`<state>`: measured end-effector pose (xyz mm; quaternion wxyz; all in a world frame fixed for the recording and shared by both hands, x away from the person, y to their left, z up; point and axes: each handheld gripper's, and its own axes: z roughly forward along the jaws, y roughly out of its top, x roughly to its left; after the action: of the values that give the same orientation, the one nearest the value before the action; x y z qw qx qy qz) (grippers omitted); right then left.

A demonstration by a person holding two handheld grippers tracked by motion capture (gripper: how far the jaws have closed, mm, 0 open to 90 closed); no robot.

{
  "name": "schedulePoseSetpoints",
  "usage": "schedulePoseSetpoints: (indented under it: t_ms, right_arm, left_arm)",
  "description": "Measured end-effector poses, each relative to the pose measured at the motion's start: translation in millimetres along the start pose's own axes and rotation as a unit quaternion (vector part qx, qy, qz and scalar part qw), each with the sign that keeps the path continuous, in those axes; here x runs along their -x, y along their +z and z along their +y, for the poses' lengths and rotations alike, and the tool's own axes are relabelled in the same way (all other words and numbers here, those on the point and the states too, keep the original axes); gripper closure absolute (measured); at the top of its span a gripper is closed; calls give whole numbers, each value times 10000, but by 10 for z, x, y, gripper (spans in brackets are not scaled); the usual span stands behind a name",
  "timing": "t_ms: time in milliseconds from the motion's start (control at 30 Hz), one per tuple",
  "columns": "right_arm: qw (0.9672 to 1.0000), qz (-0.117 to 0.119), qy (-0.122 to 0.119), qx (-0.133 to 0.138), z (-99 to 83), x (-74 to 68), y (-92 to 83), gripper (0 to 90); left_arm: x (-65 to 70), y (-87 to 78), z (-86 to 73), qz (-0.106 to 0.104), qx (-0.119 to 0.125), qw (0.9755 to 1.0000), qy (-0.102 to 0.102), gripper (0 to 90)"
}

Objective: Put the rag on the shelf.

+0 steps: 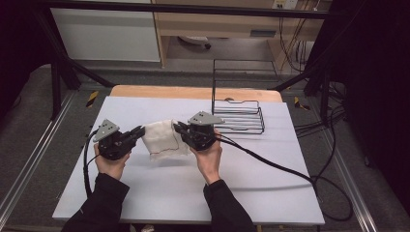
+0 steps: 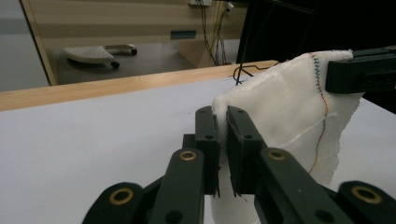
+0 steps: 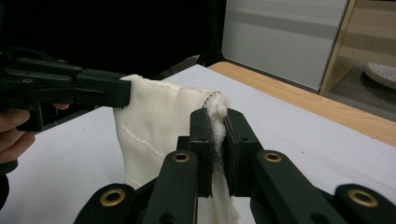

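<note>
Your left gripper (image 1: 137, 133) and right gripper (image 1: 180, 128) are each clamped on an upper corner of the white cloth (image 1: 159, 137), which hangs between them above the middle of the white desk (image 1: 159, 193). A black wire rack (image 1: 239, 116) sits by the far right edge; beyond are grey floor and wooden furniture.

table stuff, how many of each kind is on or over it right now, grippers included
white cloth: 1, held up between the two grippers
black wire rack: 1, on the table
grippers: 2, left gripper and right gripper, each shut on a cloth corner
total: 4
</note>
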<state>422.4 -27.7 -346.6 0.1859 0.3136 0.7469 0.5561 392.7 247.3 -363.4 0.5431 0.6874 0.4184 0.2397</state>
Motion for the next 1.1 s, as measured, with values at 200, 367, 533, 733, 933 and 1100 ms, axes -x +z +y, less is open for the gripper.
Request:
schedulePoseSetpoints:
  t_ms: [200, 367, 533, 733, 933, 1100]
  right_arm:
    - [9999, -27, -33, 102, 20, -9, -77, 830]
    - [9998, -49, -18, 216, 32, 4, -156, 830]
    - [9994, -80, -44, 321, 54, 15, -245, 830]
    - [9989, -108, -84, 458, 98, 11, -350, 830]
    - [9980, -182, -119, 587, 164, 34, -472, 830]
    - [9971, -235, -120, 712, 197, 73, -583, 830]
  left_arm:
    - [57, -27, 43, -41, 115, 9999, 23, 834]
    - [126, -51, 89, -100, 226, 9997, 50, 835]
    - [201, -61, 126, -112, 307, 9994, 118, 835]
    - [263, -69, 193, -171, 401, 9990, 130, 835]
    - [347, -37, 290, -205, 474, 9985, 170, 835]
    - [421, 15, 365, -277, 551, 9979, 183, 835]
